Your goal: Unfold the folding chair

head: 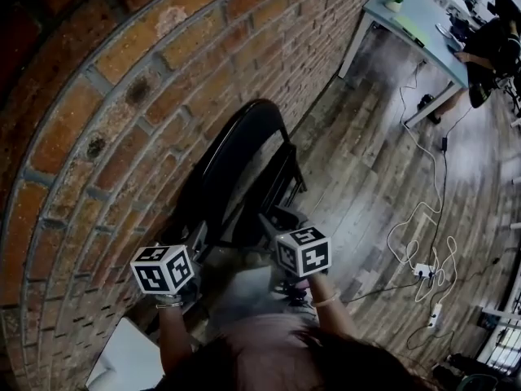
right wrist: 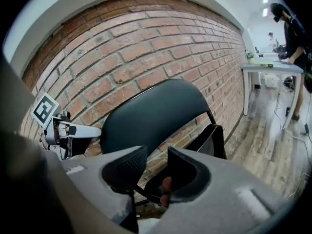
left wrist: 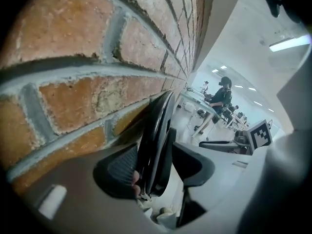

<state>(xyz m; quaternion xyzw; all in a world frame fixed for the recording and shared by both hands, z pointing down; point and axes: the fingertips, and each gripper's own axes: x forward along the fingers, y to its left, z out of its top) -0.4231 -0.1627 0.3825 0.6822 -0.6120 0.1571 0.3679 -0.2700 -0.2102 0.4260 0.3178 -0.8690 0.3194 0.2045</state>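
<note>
A black folding chair [head: 244, 161] leans folded against the brick wall [head: 89, 145], its rounded backrest [right wrist: 151, 111] uppermost and the seat [right wrist: 213, 139] flat behind it. My left gripper [head: 194, 241] is at the chair's left edge. In the left gripper view that edge [left wrist: 158, 126] runs between the wide-apart jaws of the gripper [left wrist: 155, 167], and the right pad stands off it. My right gripper [head: 275, 220] is low at the chair's right side. The jaws of that gripper [right wrist: 156, 167] are parted in front of the backrest's lower rim, pressing on nothing.
Wooden floor with white cables and a power strip [head: 423, 271] lies to the right. A grey table [head: 415, 19] stands at the far right, with a person [head: 492, 47] beside it. A white sheet-like object [head: 130, 357] lies by the wall at the lower left.
</note>
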